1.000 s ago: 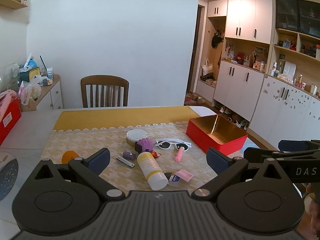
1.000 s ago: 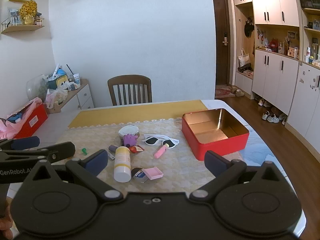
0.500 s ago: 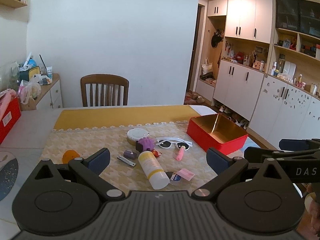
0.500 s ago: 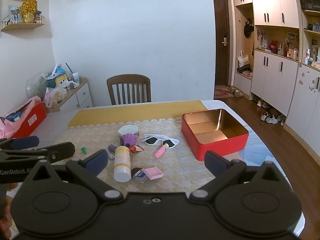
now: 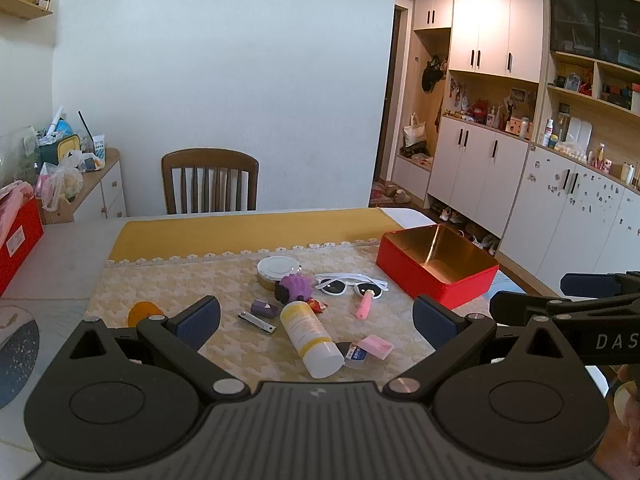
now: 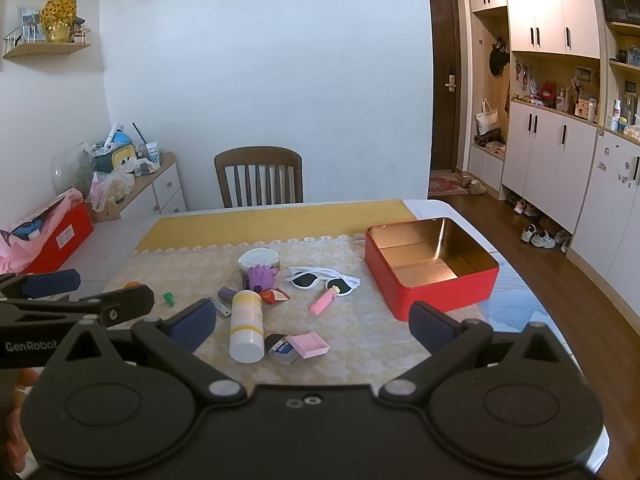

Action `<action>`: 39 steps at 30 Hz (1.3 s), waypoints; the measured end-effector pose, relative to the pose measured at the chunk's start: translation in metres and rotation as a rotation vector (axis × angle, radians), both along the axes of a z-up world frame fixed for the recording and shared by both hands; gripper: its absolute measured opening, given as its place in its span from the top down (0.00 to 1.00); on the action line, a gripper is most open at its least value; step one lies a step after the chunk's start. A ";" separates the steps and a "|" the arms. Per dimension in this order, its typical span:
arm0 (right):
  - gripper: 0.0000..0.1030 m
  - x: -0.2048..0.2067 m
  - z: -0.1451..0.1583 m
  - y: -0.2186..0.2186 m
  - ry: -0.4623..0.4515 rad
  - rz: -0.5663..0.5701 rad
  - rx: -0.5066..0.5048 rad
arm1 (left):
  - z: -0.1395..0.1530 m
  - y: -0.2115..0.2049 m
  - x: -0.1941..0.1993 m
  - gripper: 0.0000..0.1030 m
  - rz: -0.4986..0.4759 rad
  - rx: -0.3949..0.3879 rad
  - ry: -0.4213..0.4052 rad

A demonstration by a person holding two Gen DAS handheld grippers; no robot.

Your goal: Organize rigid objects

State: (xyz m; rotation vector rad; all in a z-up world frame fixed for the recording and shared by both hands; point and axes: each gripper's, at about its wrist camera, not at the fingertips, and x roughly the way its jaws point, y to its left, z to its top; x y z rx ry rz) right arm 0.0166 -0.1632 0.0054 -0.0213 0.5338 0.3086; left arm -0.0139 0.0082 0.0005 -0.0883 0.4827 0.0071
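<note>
An empty red tin box (image 5: 438,266) (image 6: 430,264) with a gold inside stands open at the table's right. Left of it lies a clutter: white sunglasses (image 6: 324,279), a pink tube (image 6: 325,300), a white bottle with a yellow label (image 5: 310,334) (image 6: 247,325) on its side, a purple toy (image 6: 261,276), a round tin (image 6: 258,259), nail clippers (image 5: 257,321) and a small pink box (image 6: 308,345). My left gripper (image 5: 316,320) hangs open above the near table edge, nothing between its fingers. My right gripper (image 6: 312,322) is likewise open and empty, short of the clutter.
A wooden chair (image 6: 259,176) stands at the table's far side. An orange object (image 5: 144,312) and a green pin (image 6: 170,299) lie left of the clutter. A red box (image 6: 56,236) sits on the left counter. White cabinets (image 6: 560,160) line the right wall.
Both views have drifted slightly; the objects on the table lie where they were. Both grippers stay open and empty.
</note>
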 end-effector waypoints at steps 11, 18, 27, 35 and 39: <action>0.00 0.002 0.000 0.002 0.004 -0.005 -0.003 | -0.001 0.004 0.004 0.00 -0.020 0.013 -0.018; 0.00 0.004 0.001 0.002 0.008 -0.008 -0.005 | -0.001 0.007 0.009 0.00 -0.026 -0.001 -0.025; 0.01 0.014 0.001 0.004 -0.003 -0.009 0.000 | -0.001 0.002 0.020 0.00 -0.038 0.033 -0.036; 0.02 0.034 -0.008 0.002 0.012 0.006 -0.011 | -0.007 0.006 0.044 0.00 -0.010 0.020 -0.006; 0.03 0.048 -0.017 0.002 0.036 0.038 -0.023 | -0.013 0.008 0.058 0.00 -0.002 0.017 0.016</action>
